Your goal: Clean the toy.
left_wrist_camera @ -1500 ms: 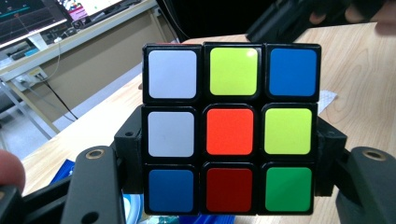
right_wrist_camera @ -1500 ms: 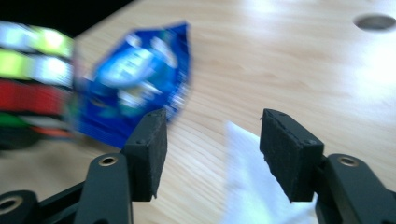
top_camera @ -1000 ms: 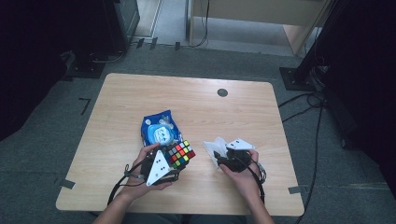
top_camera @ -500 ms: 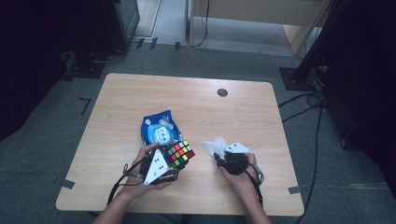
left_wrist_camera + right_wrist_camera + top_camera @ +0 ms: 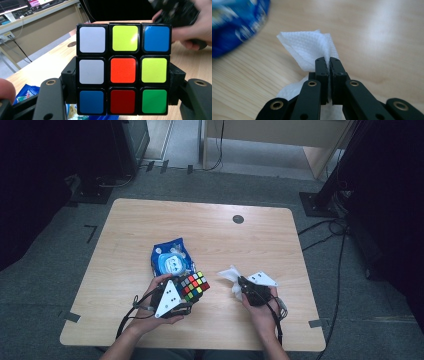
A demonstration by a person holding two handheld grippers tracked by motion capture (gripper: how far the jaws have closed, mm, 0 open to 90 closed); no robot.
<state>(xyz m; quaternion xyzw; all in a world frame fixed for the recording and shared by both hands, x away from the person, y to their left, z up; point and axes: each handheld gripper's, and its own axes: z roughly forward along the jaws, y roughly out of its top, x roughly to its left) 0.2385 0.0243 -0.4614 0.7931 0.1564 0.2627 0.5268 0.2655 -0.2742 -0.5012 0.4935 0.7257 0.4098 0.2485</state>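
Plastic squares of white, yellow, blue, orange, red and green, each set in glossy black edging, cover the three-by-three puzzle cube (image 5: 123, 68) that the left claw (image 5: 186, 296) clamps by two opposite sides, its matt black jaws pressed flat against the cube just above the pale wood-grain desk (image 5: 210, 235). The right claw (image 5: 329, 65) has just been closing and now stands pinched tight on a crumpled white paper tissue (image 5: 308, 50), whose soft dimpled embossing shows beyond the ridged pads; the tissue rises in a folded peak from the desk near the front edge, a little to the right of the cube. Behind the cube lies a shiny blue crinkled plastic packet (image 5: 171, 259) with white print, close to the left hand (image 5: 157, 307).
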